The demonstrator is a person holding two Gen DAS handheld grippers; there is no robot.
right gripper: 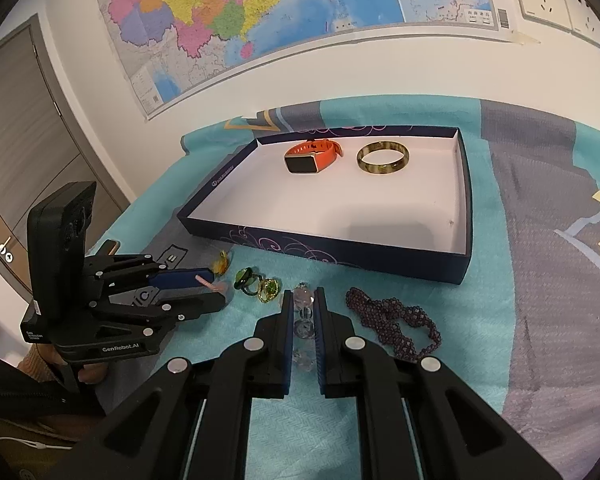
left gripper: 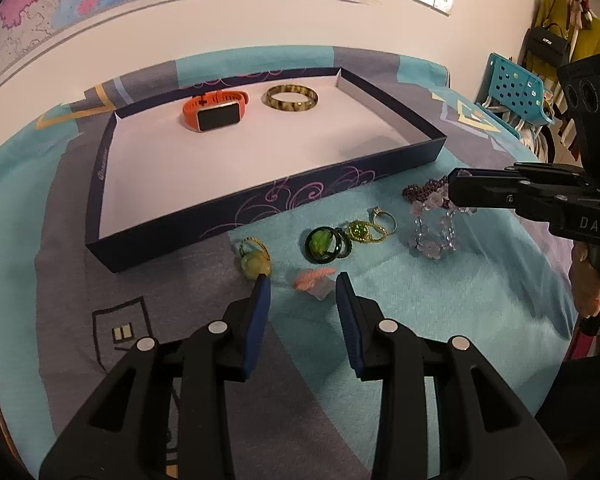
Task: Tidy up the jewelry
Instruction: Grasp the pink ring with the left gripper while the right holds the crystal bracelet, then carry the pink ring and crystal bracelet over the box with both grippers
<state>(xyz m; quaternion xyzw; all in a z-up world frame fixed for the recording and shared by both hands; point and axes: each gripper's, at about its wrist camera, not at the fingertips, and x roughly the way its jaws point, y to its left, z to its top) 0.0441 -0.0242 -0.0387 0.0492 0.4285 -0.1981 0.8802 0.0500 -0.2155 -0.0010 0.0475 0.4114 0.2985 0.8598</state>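
A dark blue box tray (left gripper: 260,208) with a white floor holds an orange watch (left gripper: 214,114) and an amber bangle (left gripper: 292,98). In front of it several rings lie on the cloth: a green stone ring (left gripper: 320,244), a gold ring (left gripper: 362,232) and a yellow-green one (left gripper: 254,262). My left gripper (left gripper: 302,292) is open, low over the cloth, with a small pink piece (left gripper: 312,278) between its fingertips. My right gripper (right gripper: 303,300) is shut on a clear crystal bracelet (right gripper: 304,320). A purple bead strand (right gripper: 392,320) lies just right of it.
A teal and grey patterned cloth (left gripper: 440,300) covers the table. A blue perforated basket (left gripper: 512,88) and hanging bags stand off the right edge. A map (right gripper: 260,8) and sockets are on the wall behind, a door (right gripper: 24,140) at the left.
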